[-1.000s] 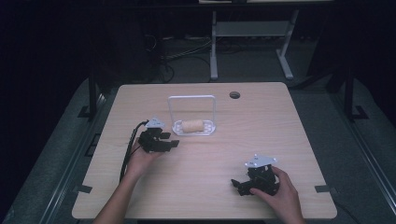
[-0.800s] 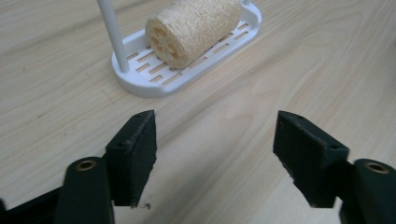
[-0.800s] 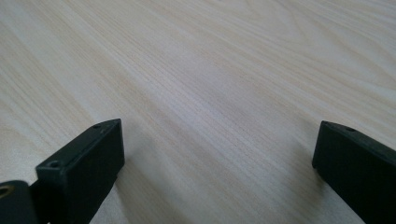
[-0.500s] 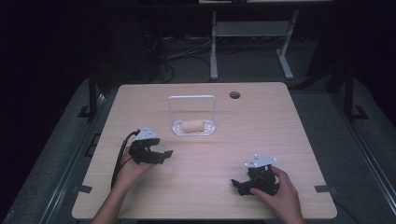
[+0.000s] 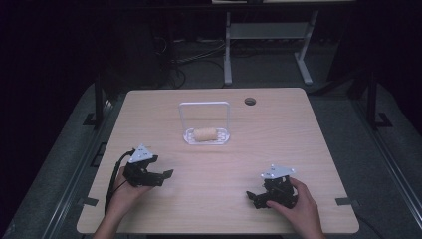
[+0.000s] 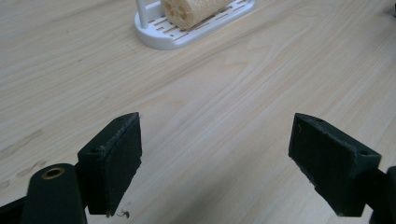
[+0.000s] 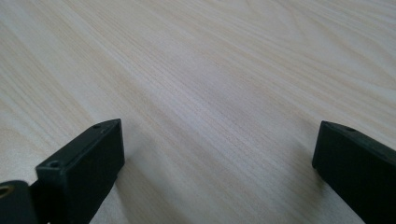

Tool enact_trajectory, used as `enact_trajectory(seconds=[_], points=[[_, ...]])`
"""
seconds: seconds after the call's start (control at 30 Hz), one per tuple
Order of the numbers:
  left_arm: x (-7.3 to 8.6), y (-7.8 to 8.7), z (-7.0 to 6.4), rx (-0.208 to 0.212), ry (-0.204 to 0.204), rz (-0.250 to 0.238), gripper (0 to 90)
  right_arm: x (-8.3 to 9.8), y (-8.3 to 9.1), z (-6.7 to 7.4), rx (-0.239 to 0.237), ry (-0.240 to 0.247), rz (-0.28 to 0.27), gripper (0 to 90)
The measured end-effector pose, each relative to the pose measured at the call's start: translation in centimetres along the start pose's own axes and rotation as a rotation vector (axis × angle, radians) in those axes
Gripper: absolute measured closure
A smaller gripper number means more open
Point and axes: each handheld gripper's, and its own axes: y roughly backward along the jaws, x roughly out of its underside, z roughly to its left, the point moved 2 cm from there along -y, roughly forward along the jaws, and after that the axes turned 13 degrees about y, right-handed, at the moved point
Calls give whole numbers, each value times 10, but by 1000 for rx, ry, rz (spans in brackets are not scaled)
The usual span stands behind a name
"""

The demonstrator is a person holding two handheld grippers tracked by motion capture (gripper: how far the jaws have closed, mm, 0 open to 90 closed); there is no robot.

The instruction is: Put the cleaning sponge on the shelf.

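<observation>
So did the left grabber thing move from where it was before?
Yes. The left gripper has pulled back from the white rack toward the table's near edge, its jaws just opening with nothing between them.

1 loofah, 1 rack, 2 hand-held grippers.

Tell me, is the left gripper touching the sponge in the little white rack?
Apart. In the high view the left gripper sits well short of the sponge in the white rack, with bare table between. Its jaws have just been opening, with nothing between them.
</observation>
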Motion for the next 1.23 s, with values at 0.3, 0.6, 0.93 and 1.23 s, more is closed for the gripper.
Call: enact_trajectory(seconds=[0.3,0.6,0.93,1.23], points=[[23,15,4,-22,3,2,154,0,0,0,-1,-3,4,18],[49,26,10,-54,12,30,142,0,0,0,-1,-2,4,18],[75,28,15,-78,-3,57,129,0,0,0,-1,-2,3,19],[75,29,15,-73,-5,62,128,0,0,0,0,1,2,18]])
